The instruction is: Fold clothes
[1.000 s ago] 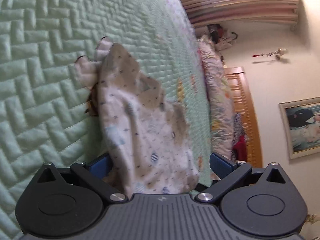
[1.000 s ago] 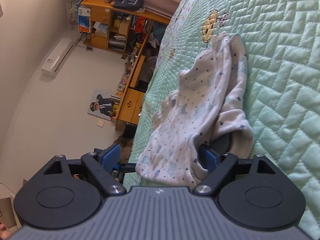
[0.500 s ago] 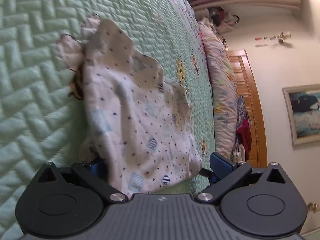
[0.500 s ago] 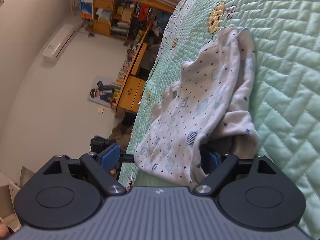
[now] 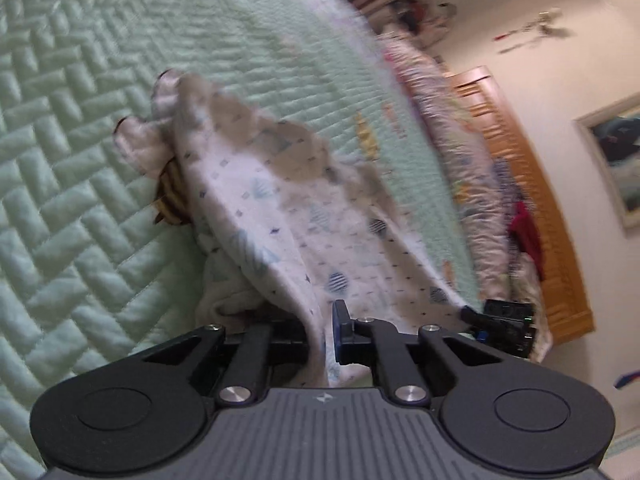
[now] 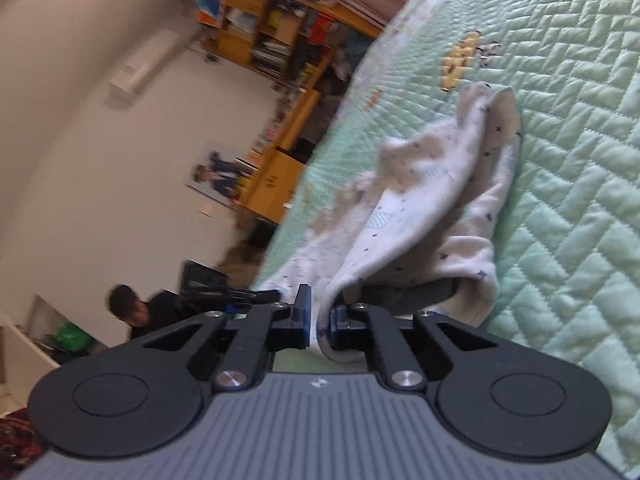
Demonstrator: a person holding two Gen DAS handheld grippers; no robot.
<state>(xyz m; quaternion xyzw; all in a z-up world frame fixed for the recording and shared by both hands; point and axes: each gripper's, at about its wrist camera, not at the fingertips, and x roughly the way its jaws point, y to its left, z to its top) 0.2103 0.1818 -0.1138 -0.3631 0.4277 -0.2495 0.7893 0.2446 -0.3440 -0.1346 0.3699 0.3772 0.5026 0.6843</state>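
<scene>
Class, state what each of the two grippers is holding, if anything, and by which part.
Both hold the white patterned cloth garment: the left gripper and the right gripper are each shut on a near edge of the fabric.

A bed fills much of both views, covered by a pale green quilt [image 5: 68, 184] stitched in a herringbone pattern, with small cartoon patches [image 6: 460, 64] sewn on farther off; in the left wrist view a floral bedding roll [image 5: 452, 120] lies along the far edge against a wooden headboard [image 5: 536, 200], and a framed picture [image 5: 616, 160] hangs on the cream wall to the right; in the right wrist view a white air conditioner [image 6: 144, 66] is mounted on the plain wall, near crowded orange-wood shelves [image 6: 272, 28]; a poster [image 6: 220, 178] is pinned on the wall beside a low wooden cabinet [image 6: 272, 188]; a person in dark clothing [image 6: 140, 314] is at the near left; soft daylight fills the room.
</scene>
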